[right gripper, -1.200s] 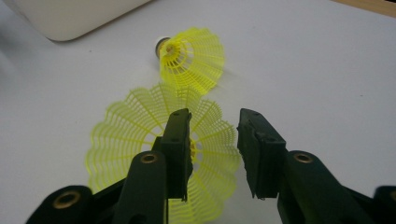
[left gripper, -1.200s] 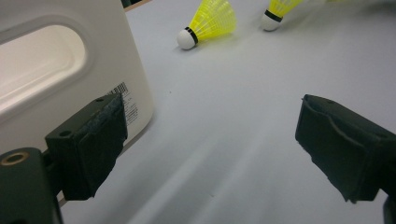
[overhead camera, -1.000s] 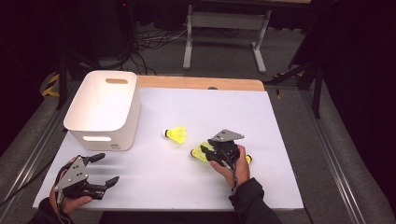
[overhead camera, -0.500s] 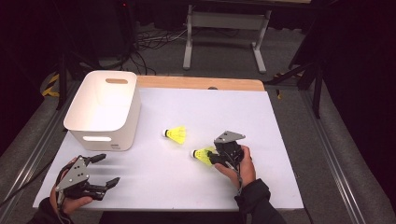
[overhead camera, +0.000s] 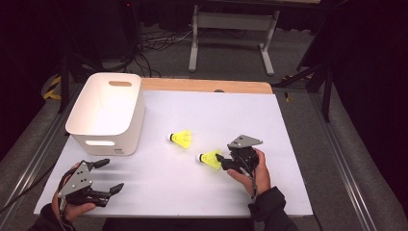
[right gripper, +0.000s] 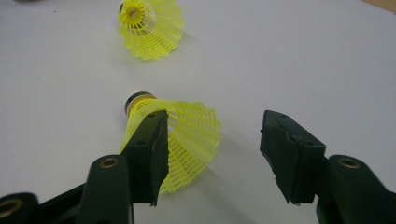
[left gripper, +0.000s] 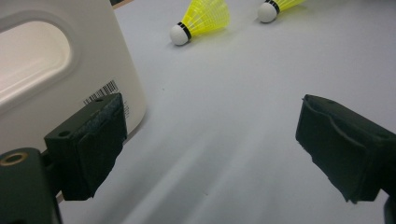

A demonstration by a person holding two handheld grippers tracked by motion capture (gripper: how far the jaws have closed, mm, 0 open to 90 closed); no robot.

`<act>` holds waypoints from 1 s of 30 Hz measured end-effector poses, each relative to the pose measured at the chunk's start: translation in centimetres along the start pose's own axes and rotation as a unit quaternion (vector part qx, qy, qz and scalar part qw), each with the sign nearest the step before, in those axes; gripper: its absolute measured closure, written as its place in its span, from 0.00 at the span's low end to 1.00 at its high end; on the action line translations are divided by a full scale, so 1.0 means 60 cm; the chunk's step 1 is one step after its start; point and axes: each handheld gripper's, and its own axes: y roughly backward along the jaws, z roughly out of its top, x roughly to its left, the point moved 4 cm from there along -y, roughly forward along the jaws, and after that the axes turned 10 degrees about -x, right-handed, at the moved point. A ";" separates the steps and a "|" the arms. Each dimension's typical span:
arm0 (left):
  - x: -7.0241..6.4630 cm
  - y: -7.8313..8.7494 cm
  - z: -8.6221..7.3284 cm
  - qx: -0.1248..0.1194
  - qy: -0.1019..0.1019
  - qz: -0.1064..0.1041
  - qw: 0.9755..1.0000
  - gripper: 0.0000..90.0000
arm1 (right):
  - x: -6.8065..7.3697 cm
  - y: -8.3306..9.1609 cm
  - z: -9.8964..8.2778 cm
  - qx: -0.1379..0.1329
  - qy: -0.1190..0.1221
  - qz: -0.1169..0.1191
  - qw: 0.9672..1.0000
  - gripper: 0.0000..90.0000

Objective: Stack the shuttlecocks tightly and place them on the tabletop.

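Two yellow shuttlecocks lie on the white table. The nearer shuttlecock (overhead camera: 210, 159) (right gripper: 187, 135) lies between the jaws of my right gripper (overhead camera: 222, 161) (right gripper: 215, 154). Its mesh skirt rests against one pad and a wide gap separates it from the other. These jaws have just been opening, and the gripper is open. The farther shuttlecock (overhead camera: 182, 138) (right gripper: 149, 28) (left gripper: 203, 18) lies alone, a little nearer the bin. My left gripper (overhead camera: 113, 174) (left gripper: 210, 149) is open and empty at the table's front left, just in front of the white bin (overhead camera: 120, 144) (left gripper: 56, 70).
The white bin, with its handle slots, stands at the left of the table. A wooden strip (overhead camera: 207, 85) runs along the far edge. Beyond the table are a metal stand (overhead camera: 231, 24) and cables on the floor.
The right gripper's jaws have spread wider around the nearer shuttlecock, and that hand has shifted slightly. The left hand and the other shuttlecock have stayed put.
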 end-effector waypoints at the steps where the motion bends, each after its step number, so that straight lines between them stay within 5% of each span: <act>1: 0.000 0.000 0.000 0.000 0.000 -0.001 1.000 0.11 | 0.000 0.003 0.001 -0.001 0.000 0.000 1.000 0.47; 10: -0.001 -0.001 0.000 0.000 0.000 -0.003 1.000 0.11 | -0.006 0.036 0.001 -0.024 -0.015 0.007 1.000 0.48; 19: -0.001 -0.003 -0.001 0.002 0.000 -0.006 1.000 0.11 | 0.025 0.012 -0.007 0.007 0.001 0.040 0.999 0.53; 23: -0.002 -0.004 -0.001 0.003 0.000 -0.008 1.000 0.11 | 0.028 -0.007 -0.016 0.028 -0.001 0.041 0.999 0.62; 30: -0.002 -0.006 -0.002 0.005 0.001 -0.008 1.000 0.11 | 0.035 -0.025 -0.020 0.036 0.005 0.048 0.998 0.94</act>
